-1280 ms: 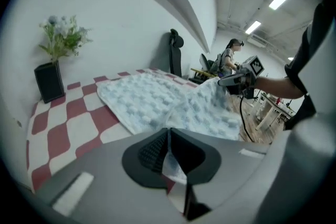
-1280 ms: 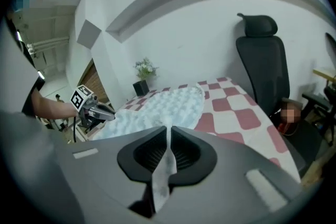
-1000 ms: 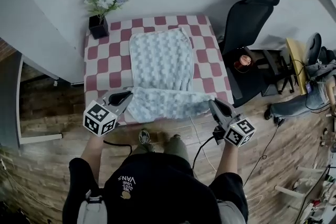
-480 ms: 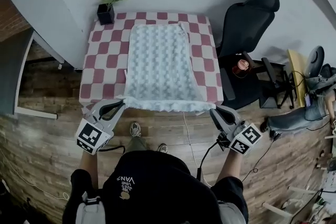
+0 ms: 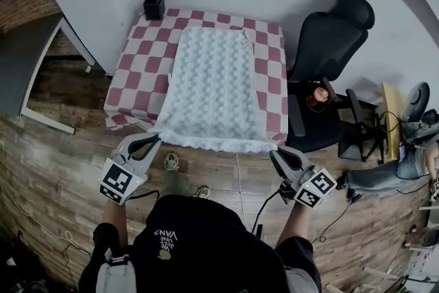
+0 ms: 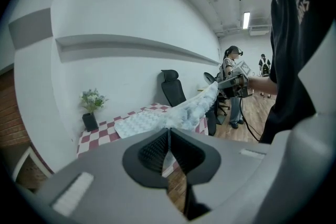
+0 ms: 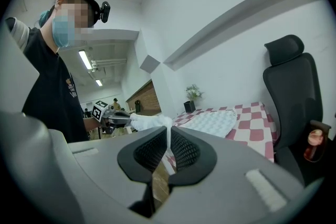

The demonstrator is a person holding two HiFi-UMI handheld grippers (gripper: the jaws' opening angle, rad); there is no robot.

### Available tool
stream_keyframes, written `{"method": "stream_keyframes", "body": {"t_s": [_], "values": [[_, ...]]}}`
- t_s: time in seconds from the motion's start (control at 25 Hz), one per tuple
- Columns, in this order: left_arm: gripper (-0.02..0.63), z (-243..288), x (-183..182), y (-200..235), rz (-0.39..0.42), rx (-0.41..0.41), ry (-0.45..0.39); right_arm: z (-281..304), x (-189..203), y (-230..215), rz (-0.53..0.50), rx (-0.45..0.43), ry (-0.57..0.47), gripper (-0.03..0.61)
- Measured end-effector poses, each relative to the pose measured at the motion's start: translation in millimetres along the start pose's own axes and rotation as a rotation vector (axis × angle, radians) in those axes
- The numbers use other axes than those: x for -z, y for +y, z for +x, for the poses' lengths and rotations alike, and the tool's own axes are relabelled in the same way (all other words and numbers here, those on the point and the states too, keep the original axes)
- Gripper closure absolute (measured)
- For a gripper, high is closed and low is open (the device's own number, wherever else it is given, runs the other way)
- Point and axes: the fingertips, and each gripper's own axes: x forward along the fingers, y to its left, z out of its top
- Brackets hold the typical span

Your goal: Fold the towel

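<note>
Left claw [image 5: 153, 138]: jaws pinched together on the towel's near left corner; cloth runs out from between the pads.
Right claw [image 5: 274, 153]: closed tight on the near right corner, with a thin fold of cloth between the pads.
Towel [image 5: 216, 79]: pale, bumpy weave. Its near edge is stretched straight between the two claws, out past the worktop's 6 o'clock edge and over the floor [image 5: 62, 168]. The rest lies flat on the worktop toward 12 o'clock.
Worktop [image 5: 137, 58]: red-and-white check cover, bare at the towel's 9 and 3 o'clock sides.
Flower pot [image 5: 154, 7]: at the worktop's 11 o'clock corner, apart from the towel.
Chair [image 5: 328, 34]: black, beside the worktop at 3 o'clock.
Step in hand: seemingly straightening the towel before the first fold.
Next move: probably carry both corners toward 12 o'clock, level and taut, and lay the near edge on the far edge. An uneven pull would skew the fold.
</note>
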Motion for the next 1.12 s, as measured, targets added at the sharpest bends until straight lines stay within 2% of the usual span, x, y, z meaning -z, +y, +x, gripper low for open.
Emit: {"method": "stream_keyframes", "body": {"t_s": [0.32,0.68,0.88,1.12], "values": [[0.597,26,-5,20,-0.004,-0.044,-0.027,19,-8,-32,-0.019,0.035,-0.014,0.552],[0.597,83,-38,100,0.040,-0.065,-0.082,84,-66,-92,-0.027,0.107,-0.060,0.552],[0.597,128,-62,154,0.067,-0.068,-0.117,128,-99,-142,-0.027,0.197,-0.089,0.552],[0.597,191,-66,210,0.083,-0.031,-0.114,180,-119,-202,-0.020,0.332,-0.087,0.554]]}}
